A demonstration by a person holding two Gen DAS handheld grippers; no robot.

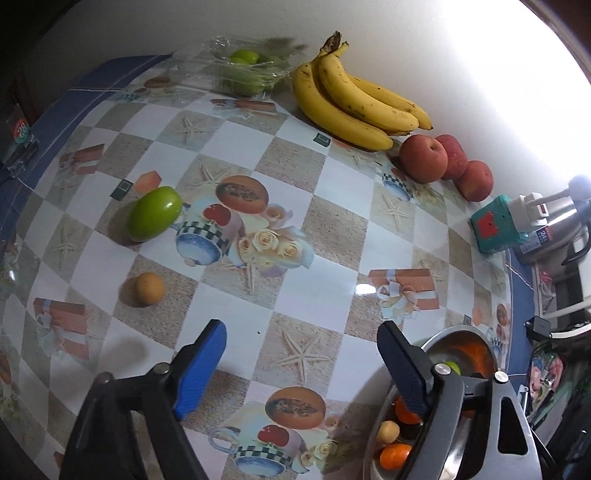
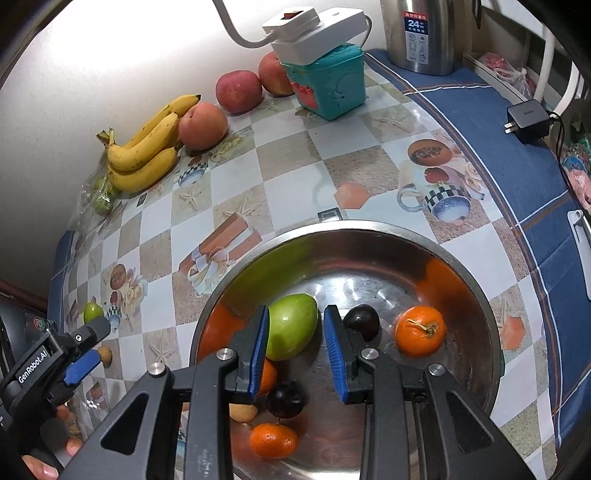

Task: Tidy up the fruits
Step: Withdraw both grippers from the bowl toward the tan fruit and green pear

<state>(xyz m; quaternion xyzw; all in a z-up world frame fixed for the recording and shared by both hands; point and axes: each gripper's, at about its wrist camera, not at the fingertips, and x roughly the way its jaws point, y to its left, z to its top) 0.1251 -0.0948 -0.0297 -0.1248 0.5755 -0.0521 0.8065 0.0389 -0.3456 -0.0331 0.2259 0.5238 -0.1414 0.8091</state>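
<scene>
**A:** Your right gripper point(image 2: 295, 354) hangs over the steel bowl point(image 2: 495, 332), jaws apart around a green mango point(image 2: 293, 326). The left pad point(image 2: 258, 354) sits just beside the fruit; whether it touches, you cannot tell. The right pad stands clear of it.

**B:** And what else is in the bowl?

**A:** Two tangerines point(image 2: 419, 330), two dark plums point(image 2: 364, 321) and a small tan fruit point(image 2: 242, 411), with more orange peeking from behind the left pad.

**B:** Your left gripper?

**A:** The left gripper point(image 1: 301, 363) hovers above the checked tablecloth point(image 1: 314, 221), jaws wide apart, gripping nothing. Ahead of it lie a second green mango point(image 1: 155, 214) and a small tan longan point(image 1: 149, 288), well apart from the bowl at your right.

**B:** Along the wall?

**A:** Bananas point(image 1: 354, 99), three red apples point(image 1: 424, 158) beside them, and a clear bag of green fruit point(image 1: 243, 70) at the far corner. A teal box point(image 2: 328, 88) carries a white power strip point(image 2: 314, 31), near a steel kettle point(image 2: 421, 33).
</scene>
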